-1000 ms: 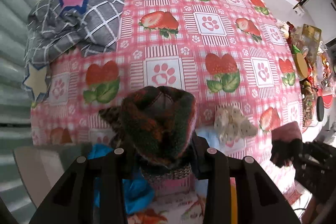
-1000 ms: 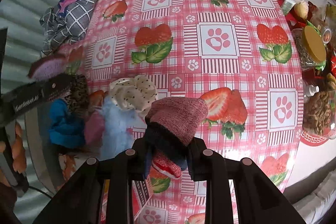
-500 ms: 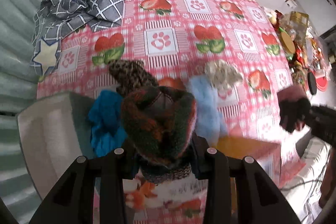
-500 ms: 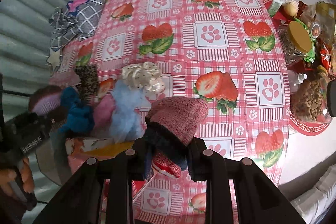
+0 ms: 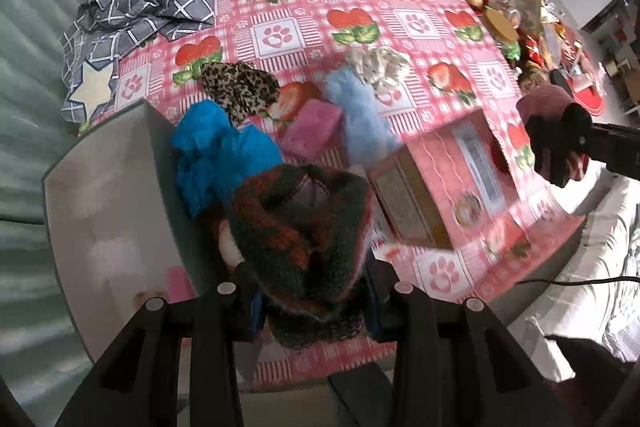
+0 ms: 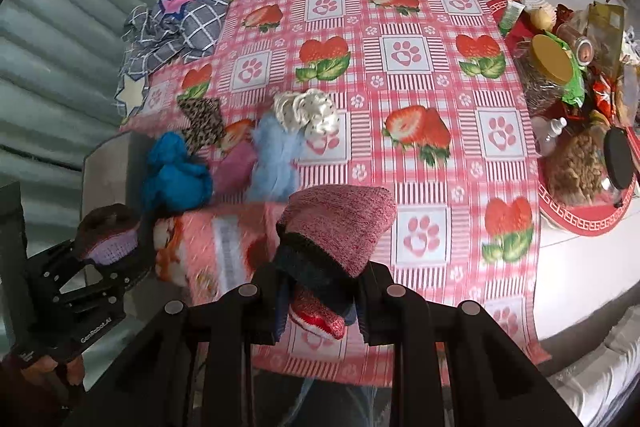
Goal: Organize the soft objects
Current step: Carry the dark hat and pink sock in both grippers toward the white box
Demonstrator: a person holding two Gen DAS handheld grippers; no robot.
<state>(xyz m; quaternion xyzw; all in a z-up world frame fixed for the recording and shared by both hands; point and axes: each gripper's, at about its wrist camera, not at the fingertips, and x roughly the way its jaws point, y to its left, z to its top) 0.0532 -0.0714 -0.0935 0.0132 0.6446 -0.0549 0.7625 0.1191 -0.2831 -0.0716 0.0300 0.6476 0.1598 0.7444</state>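
My left gripper (image 5: 310,311) is shut on a green-and-red knitted sock (image 5: 300,227), held above the near table edge. My right gripper (image 6: 320,301) is shut on a pink sock with a dark cuff (image 6: 340,227); it also shows at the right of the left wrist view (image 5: 554,131). On the strawberry tablecloth (image 6: 400,27) lie a blue cloth (image 5: 216,151), a leopard-print piece (image 5: 240,89), a pink piece (image 5: 310,129), a light blue fluffy piece (image 5: 360,115) and a cream dotted piece (image 5: 378,65). A pink box (image 5: 444,179) stands near them.
A grey checked garment (image 5: 148,3) lies at the far left of the table. Jars and snacks (image 6: 572,83) crowd a red mat at the right edge. A grey-white bin (image 5: 108,219) sits at the near left corner.
Both grippers have pulled back and up from the table with their socks still held. The pile of soft pieces and the pink box now show further ahead.
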